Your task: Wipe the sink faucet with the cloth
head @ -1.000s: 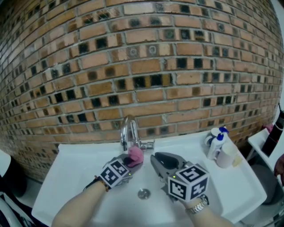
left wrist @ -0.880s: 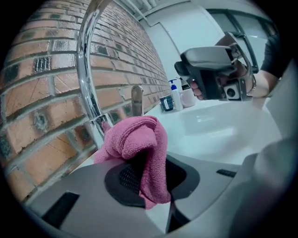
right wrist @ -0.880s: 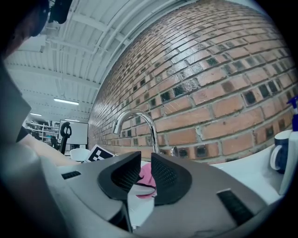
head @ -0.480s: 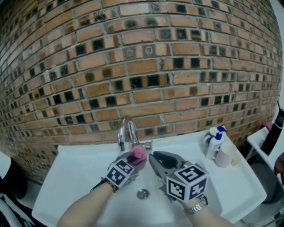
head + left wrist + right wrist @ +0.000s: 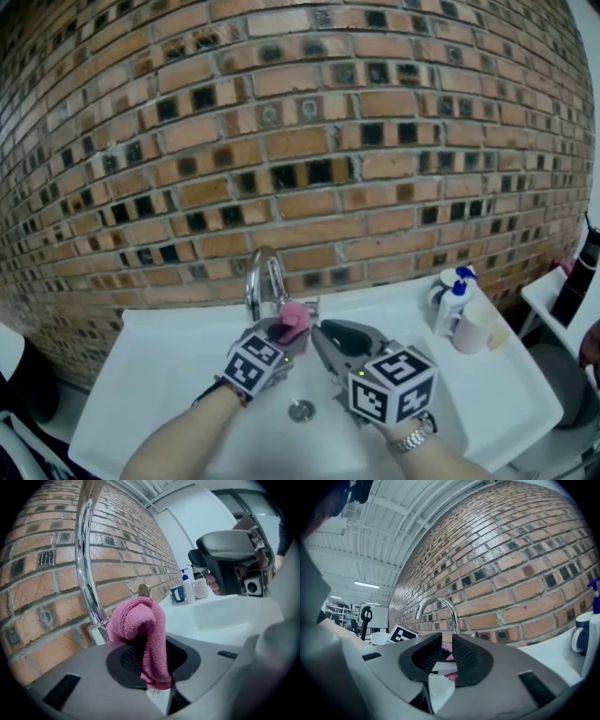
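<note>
1. My left tongs (image 5: 152, 667) are clenched on the one pink cloth (image 5: 136, 620), just beside the single faucet (image 5: 86, 564), at its base.
2. My right tongs (image 5: 445, 656) are released and empty, with the cloth just beyond them.

The cloth (image 5: 292, 321) is coloured pink, the faucet (image 5: 258, 277) shiny silver, the sink (image 5: 159, 356) white. The wall (image 5: 300, 141) is patterned with orange-brown bricks and small dark squares. The left gripper (image 5: 145, 660) and right gripper (image 5: 446, 656) are finished grey, black-padded, with black-and-white markers.
</note>
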`<state>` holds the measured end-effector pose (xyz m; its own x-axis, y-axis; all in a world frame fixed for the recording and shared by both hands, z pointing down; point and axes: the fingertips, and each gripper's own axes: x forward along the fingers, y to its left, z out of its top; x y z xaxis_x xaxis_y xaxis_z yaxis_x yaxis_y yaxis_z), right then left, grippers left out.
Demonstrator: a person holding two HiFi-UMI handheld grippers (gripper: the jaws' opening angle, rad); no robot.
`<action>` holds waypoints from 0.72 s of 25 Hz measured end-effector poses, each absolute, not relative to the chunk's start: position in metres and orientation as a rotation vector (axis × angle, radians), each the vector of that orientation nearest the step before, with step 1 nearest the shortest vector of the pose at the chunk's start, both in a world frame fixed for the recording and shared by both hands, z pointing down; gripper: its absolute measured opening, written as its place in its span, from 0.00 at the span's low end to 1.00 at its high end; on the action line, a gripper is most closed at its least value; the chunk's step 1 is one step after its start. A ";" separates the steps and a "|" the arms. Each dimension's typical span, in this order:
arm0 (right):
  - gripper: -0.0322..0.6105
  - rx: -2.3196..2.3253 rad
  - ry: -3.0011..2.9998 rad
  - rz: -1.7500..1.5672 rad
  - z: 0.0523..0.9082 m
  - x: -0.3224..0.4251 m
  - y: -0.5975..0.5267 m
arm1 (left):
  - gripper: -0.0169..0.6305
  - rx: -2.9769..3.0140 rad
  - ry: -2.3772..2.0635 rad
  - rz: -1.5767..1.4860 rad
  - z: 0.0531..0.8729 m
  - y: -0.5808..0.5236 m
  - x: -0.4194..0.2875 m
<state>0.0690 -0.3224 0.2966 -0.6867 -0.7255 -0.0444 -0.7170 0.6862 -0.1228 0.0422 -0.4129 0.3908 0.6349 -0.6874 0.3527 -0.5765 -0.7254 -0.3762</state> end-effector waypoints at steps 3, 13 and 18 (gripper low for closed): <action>0.17 -1.200 2.802 -0.144 0.297 0.069 -0.322 | 0.13 -2.624 1.042 -0.674 0.380 -0.413 0.042; 0.17 -1.204 2.790 -0.143 0.296 0.071 -0.323 | 0.13 -2.592 1.107 -0.566 0.343 -0.415 0.039; 0.17 -1.207 2.784 -0.133 0.295 0.072 -0.324 | 0.13 -2.555 1.135 -0.535 0.338 -0.410 0.035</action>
